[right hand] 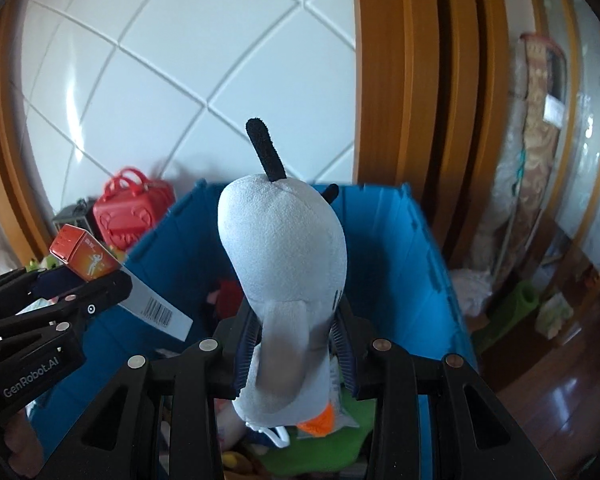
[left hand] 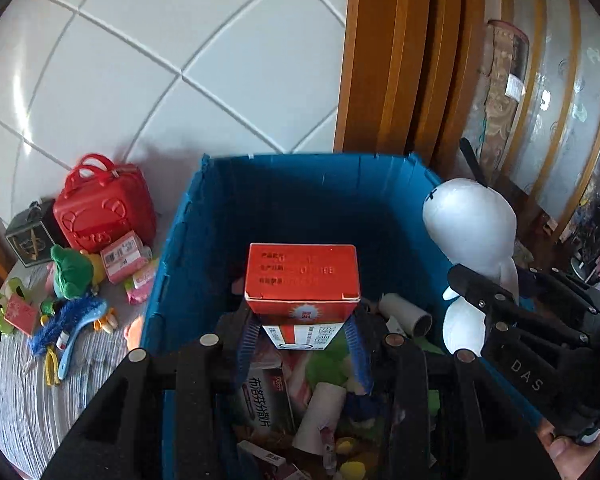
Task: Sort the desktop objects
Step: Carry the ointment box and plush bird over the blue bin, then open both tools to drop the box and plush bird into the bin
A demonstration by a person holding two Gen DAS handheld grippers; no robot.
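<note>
White tiled wall behind blue bin point(left hand: 284, 208). Above bin: left gripper point(left hand: 302, 340) clamped on red carton point(left hand: 302, 276), stiff, light, gripped across flat sides; right gripper point(right hand: 296, 344) squeezing white plush toy point(right hand: 284, 248), soft, light, taken at narrow body. Both probably droppable without harm.

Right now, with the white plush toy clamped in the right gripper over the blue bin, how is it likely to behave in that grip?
The white plush toy looks soft: the right gripper pinches its lower body, so it probably squashes rather than slips. Its head stands above the pads, so it may flop or sway. It should drop harmlessly into the blue bin.
</note>
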